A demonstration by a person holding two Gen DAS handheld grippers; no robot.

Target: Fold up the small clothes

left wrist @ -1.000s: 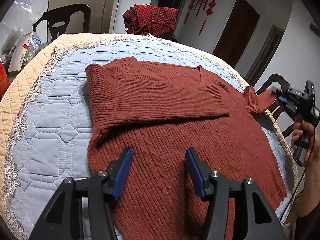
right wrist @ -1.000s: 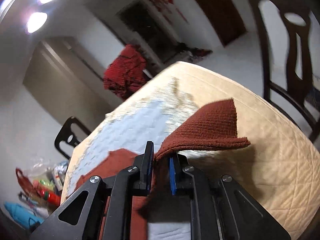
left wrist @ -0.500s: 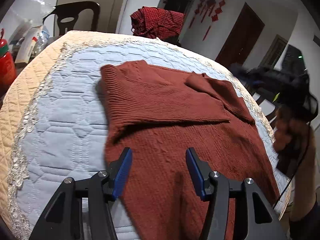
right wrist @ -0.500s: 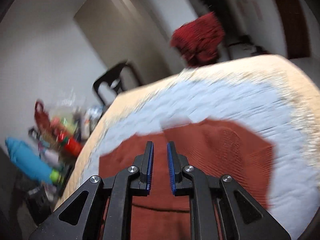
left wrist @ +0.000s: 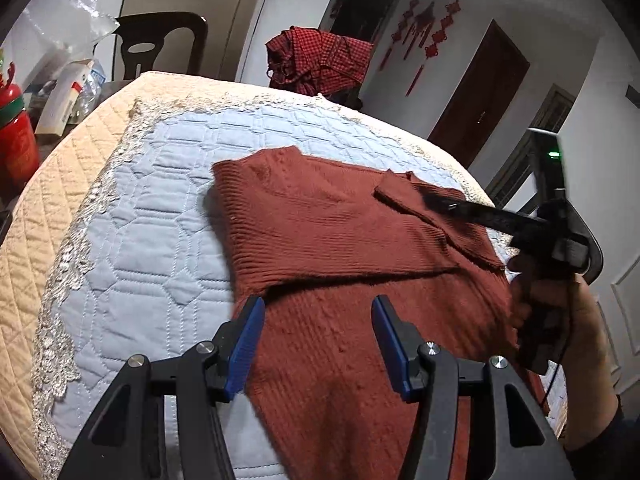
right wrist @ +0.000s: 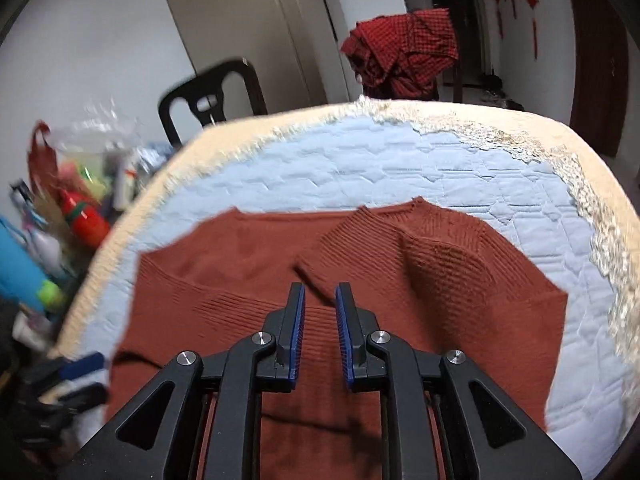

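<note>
The quilted table [left wrist: 152, 216] bears the rust knit sweater [left wrist: 340, 240], spread flat with both sleeves folded across its chest. Soft, limp and grippy, it should pinch best at a hem corner. The left gripper [left wrist: 318, 330] hovers half open and empty above it. The right gripper [right wrist: 320, 320], which held the right sleeve [right wrist: 360, 240] a second ago, has just been opening and holds nothing.

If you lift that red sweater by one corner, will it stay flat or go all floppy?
Probably floppy: the sweater is soft knit, and its folded sleeve already bulges and drapes. It likely won't slide much, since the quilted cover under it looks grippy. It should bunch rather than hold shape.
</note>
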